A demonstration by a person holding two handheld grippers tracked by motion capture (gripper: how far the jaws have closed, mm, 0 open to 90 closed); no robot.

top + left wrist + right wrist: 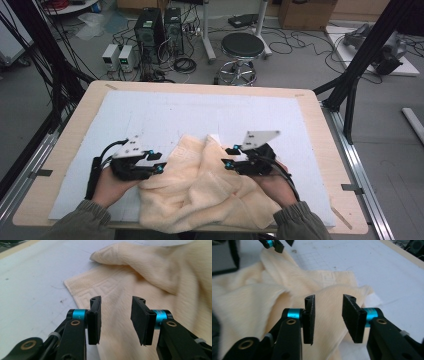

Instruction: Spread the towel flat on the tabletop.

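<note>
A cream towel [200,190] lies rumpled on the white mat [200,107] at the near middle of the table, one fold raised toward the centre. My left gripper [159,162] sits at the towel's left edge. Its jaws stand apart in the left gripper view, the gripper [116,320] hovering over the towel [150,272] with nothing between the pads. My right gripper [229,156] is over the towel's right part. In the right gripper view it [328,318] is open above the cloth [249,307], and the left gripper's fingertips [274,245] show at the far top left.
The wooden table rim [65,150] frames the mat. Beyond the far edge stand a black stool [242,47], computer towers [150,30] and cables on the floor. A black frame post [360,65] rises at the right.
</note>
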